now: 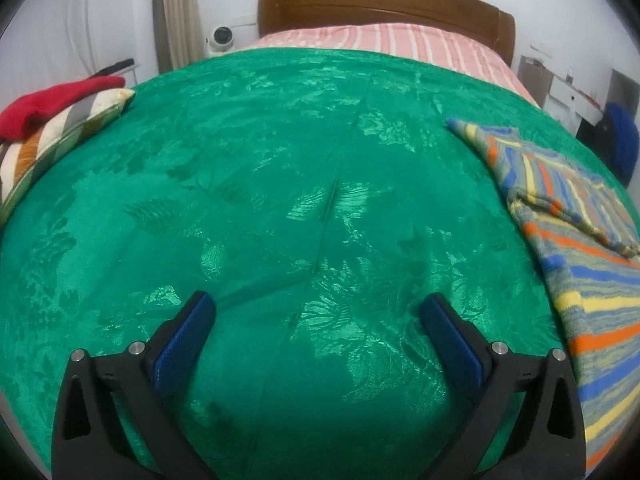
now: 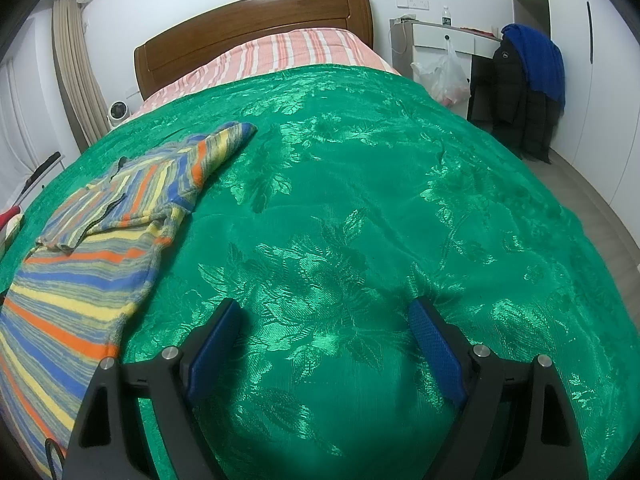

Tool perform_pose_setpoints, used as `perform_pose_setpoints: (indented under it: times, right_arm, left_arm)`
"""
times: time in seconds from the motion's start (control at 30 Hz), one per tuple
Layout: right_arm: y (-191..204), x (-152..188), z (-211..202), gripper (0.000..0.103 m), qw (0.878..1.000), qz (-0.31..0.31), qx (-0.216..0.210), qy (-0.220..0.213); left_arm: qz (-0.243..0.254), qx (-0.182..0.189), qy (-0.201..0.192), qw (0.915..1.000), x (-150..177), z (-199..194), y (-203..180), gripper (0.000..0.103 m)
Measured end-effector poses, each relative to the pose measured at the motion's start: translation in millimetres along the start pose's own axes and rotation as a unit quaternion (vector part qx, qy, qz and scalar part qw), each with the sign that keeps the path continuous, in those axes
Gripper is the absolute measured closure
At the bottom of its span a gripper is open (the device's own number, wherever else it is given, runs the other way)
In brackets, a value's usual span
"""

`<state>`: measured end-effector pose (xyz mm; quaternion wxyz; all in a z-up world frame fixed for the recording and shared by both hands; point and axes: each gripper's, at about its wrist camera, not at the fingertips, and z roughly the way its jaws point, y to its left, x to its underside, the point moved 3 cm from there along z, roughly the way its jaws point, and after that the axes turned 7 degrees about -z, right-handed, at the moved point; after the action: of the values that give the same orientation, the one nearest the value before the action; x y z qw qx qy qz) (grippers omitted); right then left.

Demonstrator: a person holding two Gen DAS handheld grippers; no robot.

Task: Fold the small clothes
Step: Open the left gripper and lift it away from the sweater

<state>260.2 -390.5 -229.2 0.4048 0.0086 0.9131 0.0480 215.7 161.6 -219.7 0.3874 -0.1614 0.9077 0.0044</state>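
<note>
**Both grippers wide, sweater lying loose on the bed**

So here's where we're at — we've got the left gripper (image 1: 318,308) hanging over the green bedspread (image 1: 280,200) with its jaws spread wide and nothing between them, just bare cloth under the blue pads (image 1: 180,348). The right gripper (image 2: 324,316) is the same story: jaws apart, empty, only green leaf-pattern fabric showing in the gap.

The striped sweater (image 1: 568,208) lies on the bedspread, between the two grippers. From the left wrist view it runs along the right edge of the picture; from the right wrist view the same sweater (image 2: 92,240) fills the left side. Neither gripper touches it. One sleeve points up toward the headboard (image 2: 256,28), and the other is folded across the chest, so we see a doubled layer there. The hem end runs out of view near the bottom of both pictures.

Off to the far left of the left wrist view we spot a striped pillow (image 1: 52,148) at the bed's edge with something red (image 1: 56,100) on top of it — can't tell what that is. Past the bedspread there's a pink striped sheet (image 2: 288,52) up by the headboard.
</note>
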Motion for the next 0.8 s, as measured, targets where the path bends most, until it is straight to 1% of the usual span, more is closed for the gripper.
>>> perform_pose_setpoints:
  times: [0.43,0.8]
  right_arm:
    - [1.0,0.7,-0.6,0.017,1.0,0.002,-0.001,-0.002]
    - [0.9,1.0,-0.6,0.017,1.0,0.001,-0.001,-0.002]
  left_arm:
    - [0.008,-0.012,-0.001,0.9999,3.7,-3.1,-4.7,0.0]
    - [0.008,-0.013,-0.002,0.9999,3.9,-2.6,-5.3,0.0]
